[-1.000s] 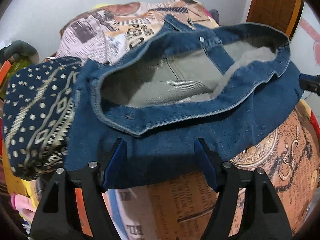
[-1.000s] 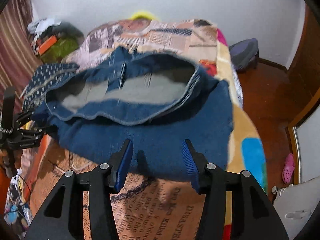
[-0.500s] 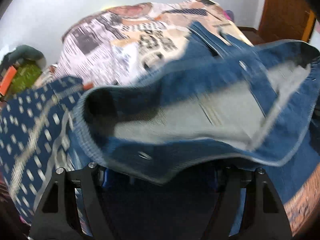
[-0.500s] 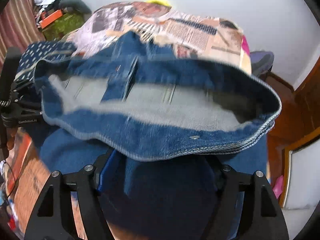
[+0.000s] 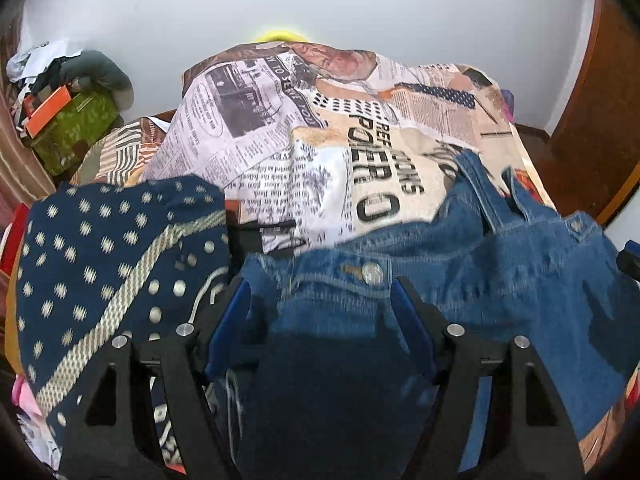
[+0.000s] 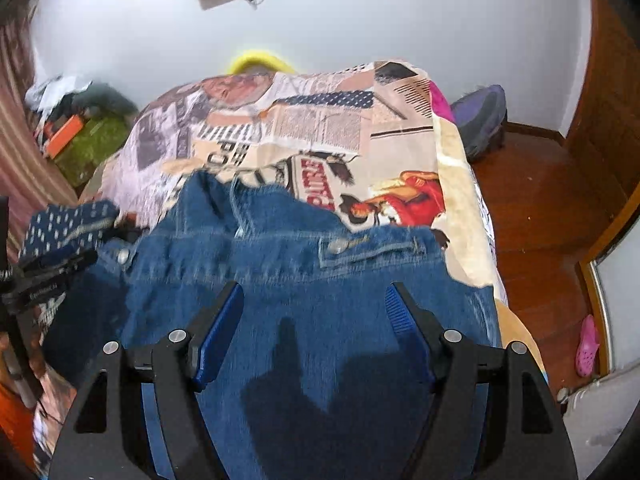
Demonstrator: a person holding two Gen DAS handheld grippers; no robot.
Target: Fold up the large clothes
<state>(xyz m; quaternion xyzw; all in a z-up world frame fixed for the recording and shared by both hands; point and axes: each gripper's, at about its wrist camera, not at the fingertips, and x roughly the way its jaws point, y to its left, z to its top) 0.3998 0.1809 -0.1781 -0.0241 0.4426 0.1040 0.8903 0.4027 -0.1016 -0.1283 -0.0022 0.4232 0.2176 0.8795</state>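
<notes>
Our left tongs (image 5: 320,312) and right tongs (image 6: 314,316) both stand wide apart, gripping nothing, over the folded blue denim jacket (image 6: 320,276) on the newspaper-print bed (image 6: 320,128); the right's jaws have just been opening.

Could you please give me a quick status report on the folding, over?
Left gripper open over the denim. Right gripper open, jaws just widened, nothing pinched. Denim jacket folded over on the bed, hem flap now down. Navy patterned cloth alongside, not obstructing.

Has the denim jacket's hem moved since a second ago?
Yes. The hem has been flipped away from the camera, up the newspaper-print bedspread, hiding the grey lining.
</notes>
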